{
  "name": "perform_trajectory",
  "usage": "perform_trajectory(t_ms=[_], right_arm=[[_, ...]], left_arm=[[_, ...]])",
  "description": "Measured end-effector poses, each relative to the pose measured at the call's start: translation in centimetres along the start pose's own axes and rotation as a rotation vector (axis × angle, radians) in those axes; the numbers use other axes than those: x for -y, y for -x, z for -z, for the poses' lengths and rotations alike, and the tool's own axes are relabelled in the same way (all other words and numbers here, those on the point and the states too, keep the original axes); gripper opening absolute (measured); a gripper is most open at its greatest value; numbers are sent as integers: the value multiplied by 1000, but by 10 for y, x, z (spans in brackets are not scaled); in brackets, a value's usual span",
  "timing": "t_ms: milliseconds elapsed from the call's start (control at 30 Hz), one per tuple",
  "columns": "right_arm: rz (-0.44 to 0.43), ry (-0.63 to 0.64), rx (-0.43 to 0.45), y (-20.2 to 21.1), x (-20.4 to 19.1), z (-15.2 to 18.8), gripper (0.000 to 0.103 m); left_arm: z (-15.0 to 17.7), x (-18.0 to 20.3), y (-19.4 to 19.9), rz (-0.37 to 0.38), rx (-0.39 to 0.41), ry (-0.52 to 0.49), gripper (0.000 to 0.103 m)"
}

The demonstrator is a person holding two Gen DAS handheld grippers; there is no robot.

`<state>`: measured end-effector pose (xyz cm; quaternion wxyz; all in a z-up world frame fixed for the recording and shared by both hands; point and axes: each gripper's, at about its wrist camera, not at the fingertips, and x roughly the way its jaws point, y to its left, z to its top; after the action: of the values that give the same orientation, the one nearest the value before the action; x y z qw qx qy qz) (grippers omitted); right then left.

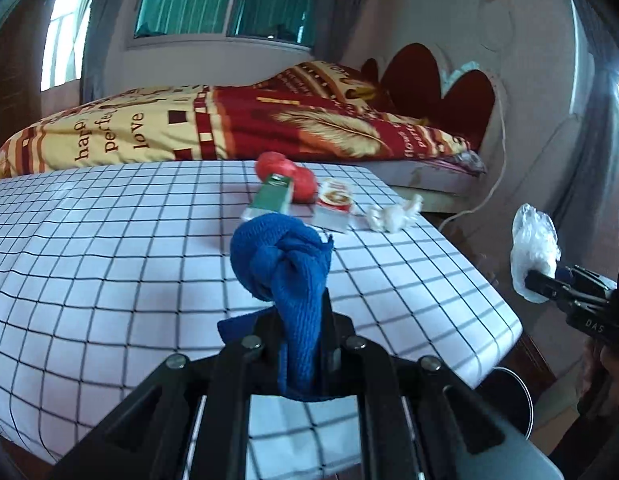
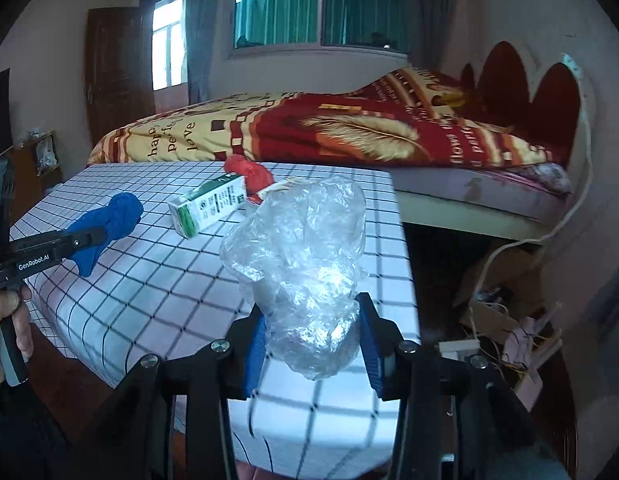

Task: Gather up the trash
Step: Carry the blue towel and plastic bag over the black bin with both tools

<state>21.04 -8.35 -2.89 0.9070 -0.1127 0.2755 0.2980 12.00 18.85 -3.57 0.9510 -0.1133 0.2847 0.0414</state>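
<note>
Nearest the left wrist camera, the left gripper is clamped narrow on a knotted blue cloth, which bulges upward from between its black fingers above the near part of the table. The table wears a white cover with a black grid.

Nearest the right wrist camera, the right gripper has its blue-padded fingers closed against a crumpled clear plastic bag, held above the table's near right corner. From the left wrist camera that same bag shows just off the table's right edge, raised above it.

Farther back on the table, past the blue cloth, a green and white carton lies on its side. Just beside it, toward the table's right edge, lies a small red and white box. Further right again, near the table's right edge, sits a crumpled white paper wad.

Behind the carton, at the table's far edge, rests a crumpled red bag, touching or nearly touching the carton.

Beyond the table stands a bed with a red and yellow printed cover, and behind that a window with green curtains.
</note>
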Motion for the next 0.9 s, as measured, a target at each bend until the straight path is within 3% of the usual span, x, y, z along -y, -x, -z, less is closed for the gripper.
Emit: perform_trajectory(t_ms=[233, 900], right_arm=[[30, -62, -4, 21, 14, 27, 44], [186, -144, -31, 69, 71, 77, 44]], left_arm=[[16, 39, 12, 41, -5, -7, 12], [37, 150, 6, 197, -44, -196, 12]])
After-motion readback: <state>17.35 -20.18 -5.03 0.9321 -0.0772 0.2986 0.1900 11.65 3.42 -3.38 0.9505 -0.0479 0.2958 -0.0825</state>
